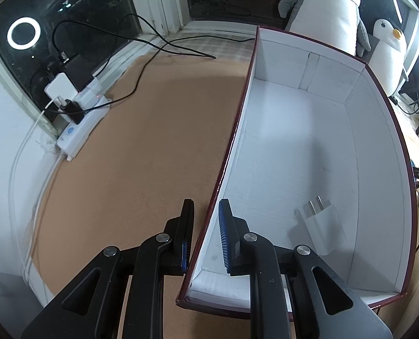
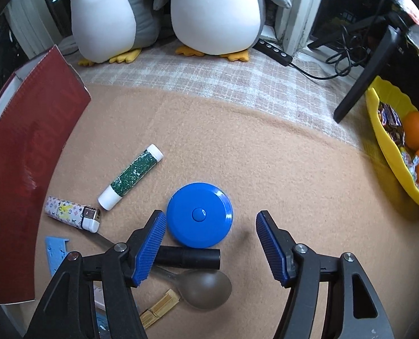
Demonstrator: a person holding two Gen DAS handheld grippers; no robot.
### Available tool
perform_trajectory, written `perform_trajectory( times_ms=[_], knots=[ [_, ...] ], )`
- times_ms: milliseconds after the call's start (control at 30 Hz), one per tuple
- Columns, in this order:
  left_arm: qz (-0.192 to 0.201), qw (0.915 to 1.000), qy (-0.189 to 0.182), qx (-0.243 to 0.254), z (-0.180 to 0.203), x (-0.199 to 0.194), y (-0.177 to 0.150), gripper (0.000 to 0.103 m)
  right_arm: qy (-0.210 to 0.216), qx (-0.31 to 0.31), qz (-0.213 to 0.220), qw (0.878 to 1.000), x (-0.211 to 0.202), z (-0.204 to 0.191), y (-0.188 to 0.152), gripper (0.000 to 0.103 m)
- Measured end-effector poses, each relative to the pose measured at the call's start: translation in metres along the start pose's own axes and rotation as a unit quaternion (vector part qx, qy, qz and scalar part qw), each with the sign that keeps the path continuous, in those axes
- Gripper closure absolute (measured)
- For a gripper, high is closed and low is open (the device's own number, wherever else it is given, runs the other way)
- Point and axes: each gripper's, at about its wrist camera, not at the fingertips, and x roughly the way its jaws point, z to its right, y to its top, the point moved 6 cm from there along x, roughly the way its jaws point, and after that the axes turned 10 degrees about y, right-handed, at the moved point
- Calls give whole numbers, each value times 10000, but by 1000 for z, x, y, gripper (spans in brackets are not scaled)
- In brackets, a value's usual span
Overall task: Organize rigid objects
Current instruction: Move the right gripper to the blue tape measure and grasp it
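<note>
Lying flat on the tan blanket [image 2: 266,155], one blue round disc [image 2: 199,214] with a centre button is sitting partly between the fingers of the right gripper [image 2: 209,244]. That gripper's jaws are standing wide apart, with the left pad just beside the disc's rim and the right pad well clear of it; nothing is being gripped. Being round, the disc has no long axis; its button is facing up.

Six other loose items are lying around it: one green-and-white tube [image 2: 131,177], long axis running from lower left to upper right; one patterned lighter [image 2: 72,214], cap end pointing right; one black cylinder [image 2: 188,257], lying crosswise just below the disc; one grey spoon [image 2: 206,288], bowl to the right; one wooden clip [image 2: 160,308]; one light-blue flat piece [image 2: 55,250].

One box [image 1: 308,147], red outside and white inside, is standing to the left. The left gripper [image 1: 205,231] is clamping the box's near side wall, one pad outside and one inside. One white charger plug [image 1: 319,226] is lying in the box, prongs pointing toward the far wall.

Two penguin plush toys [image 2: 215,14] are standing behind, and one yellow tray [image 2: 390,152] with oranges is at the right.
</note>
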Motion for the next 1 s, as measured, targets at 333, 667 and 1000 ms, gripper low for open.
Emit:
perform_trajectory(
  times_ms=[333,667,1000],
  knots=[
    [-31,10000,30,4,4,-2,-2,87,23,-248,-173,9995,14,1,1,40],
    [-12,10000,44,21,6,0,-2,87,119,-249,-171,9995,13,6,-1,44],
    [25,10000,-44,-8,4,0,-2,87,114,-132,-170,9997,9,9,-2,57]
  ],
)
